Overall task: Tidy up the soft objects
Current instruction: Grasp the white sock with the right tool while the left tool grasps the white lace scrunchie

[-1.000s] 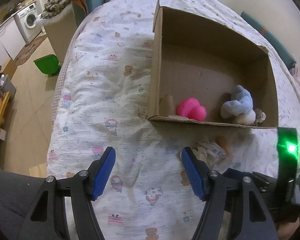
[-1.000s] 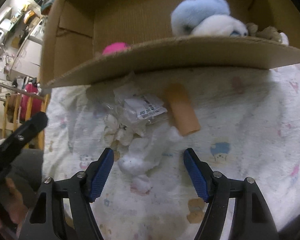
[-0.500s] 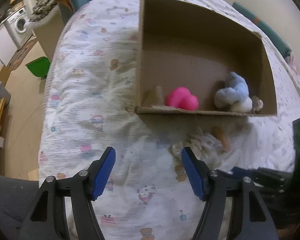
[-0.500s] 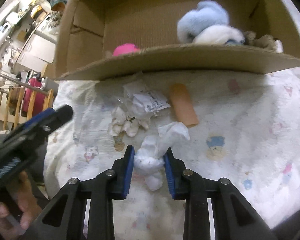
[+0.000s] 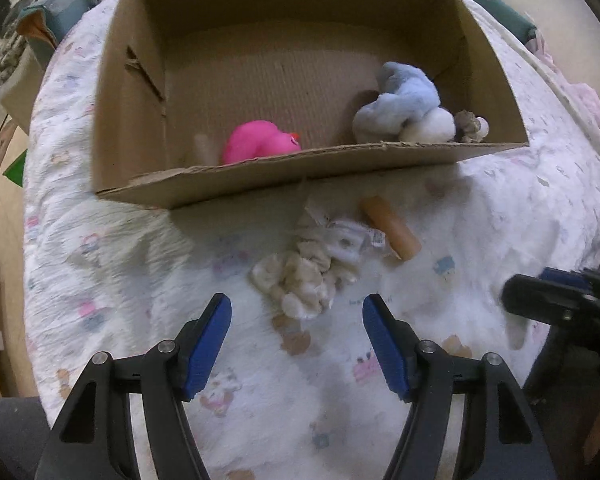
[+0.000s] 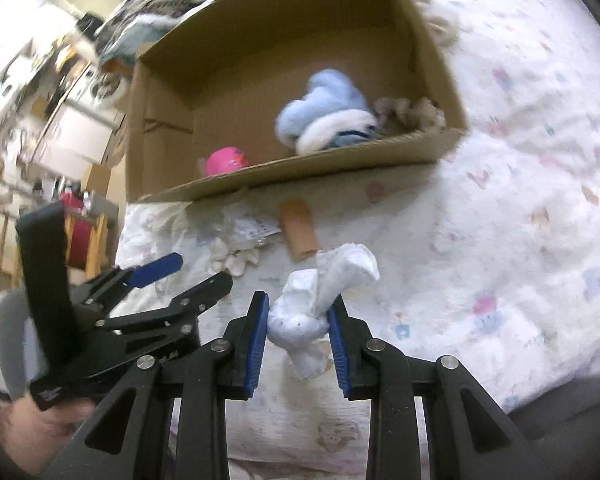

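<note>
My right gripper (image 6: 298, 320) is shut on a white knotted soft toy (image 6: 320, 300) and holds it above the bed, in front of the cardboard box (image 6: 300, 172). My left gripper (image 5: 296, 320) is open and empty, just short of a cream fluffy toy (image 5: 300, 276) in a clear wrapper on the bed. It also shows in the right wrist view (image 6: 188, 276), at the left. The box (image 5: 260, 184) holds a pink toy (image 5: 260, 142), a blue-and-white plush (image 5: 404, 108) and a small beige toy (image 5: 470, 126).
A tan cylinder (image 5: 390, 228) lies on the printed bedsheet (image 5: 120, 272) beside the cream toy, close to the box's near wall. The bed edge drops off at the left, with furniture and floor beyond. My right gripper's body (image 5: 564, 300) shows at the right.
My right gripper closed on the white toy and lifted it off the bed. My left gripper moved right and nearer the box, now facing the cream toy.
</note>
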Demonstrator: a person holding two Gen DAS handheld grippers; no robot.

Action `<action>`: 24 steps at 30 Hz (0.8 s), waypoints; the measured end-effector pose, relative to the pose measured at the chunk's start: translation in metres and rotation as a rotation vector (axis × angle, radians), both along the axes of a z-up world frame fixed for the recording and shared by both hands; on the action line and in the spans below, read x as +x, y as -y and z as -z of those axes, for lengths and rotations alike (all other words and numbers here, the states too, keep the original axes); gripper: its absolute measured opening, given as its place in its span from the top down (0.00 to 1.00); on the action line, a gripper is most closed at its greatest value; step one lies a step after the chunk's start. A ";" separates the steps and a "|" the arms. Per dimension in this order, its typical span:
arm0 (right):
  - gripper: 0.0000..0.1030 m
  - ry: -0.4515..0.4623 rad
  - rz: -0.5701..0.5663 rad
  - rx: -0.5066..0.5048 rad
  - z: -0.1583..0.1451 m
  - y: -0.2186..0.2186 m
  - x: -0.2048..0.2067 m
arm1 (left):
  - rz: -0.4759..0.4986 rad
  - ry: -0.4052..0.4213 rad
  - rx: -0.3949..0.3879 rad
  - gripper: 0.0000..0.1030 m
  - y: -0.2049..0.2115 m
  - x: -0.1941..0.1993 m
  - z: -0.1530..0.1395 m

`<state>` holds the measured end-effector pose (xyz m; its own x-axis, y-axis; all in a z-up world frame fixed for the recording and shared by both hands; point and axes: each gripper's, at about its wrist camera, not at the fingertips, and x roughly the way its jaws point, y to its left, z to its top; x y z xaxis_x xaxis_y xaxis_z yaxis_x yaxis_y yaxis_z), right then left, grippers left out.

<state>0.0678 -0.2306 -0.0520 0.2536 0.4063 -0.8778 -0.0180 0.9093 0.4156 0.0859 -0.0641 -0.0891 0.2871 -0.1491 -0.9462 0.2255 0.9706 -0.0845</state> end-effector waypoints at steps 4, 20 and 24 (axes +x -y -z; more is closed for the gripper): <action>0.70 -0.001 0.037 0.021 0.002 0.009 0.004 | 0.019 -0.002 -0.018 0.39 0.007 0.008 0.006; 0.70 -0.006 0.014 -0.017 0.008 0.000 0.010 | 0.063 0.013 0.012 0.92 0.013 -0.002 0.004; 0.70 -0.004 0.005 -0.025 0.008 -0.003 0.010 | 0.067 0.022 0.026 0.92 0.007 -0.011 -0.002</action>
<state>0.0774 -0.2276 -0.0602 0.2522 0.3828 -0.8887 -0.0121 0.9196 0.3927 0.0745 -0.0706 -0.0869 0.2982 -0.1436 -0.9437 0.2912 0.9552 -0.0533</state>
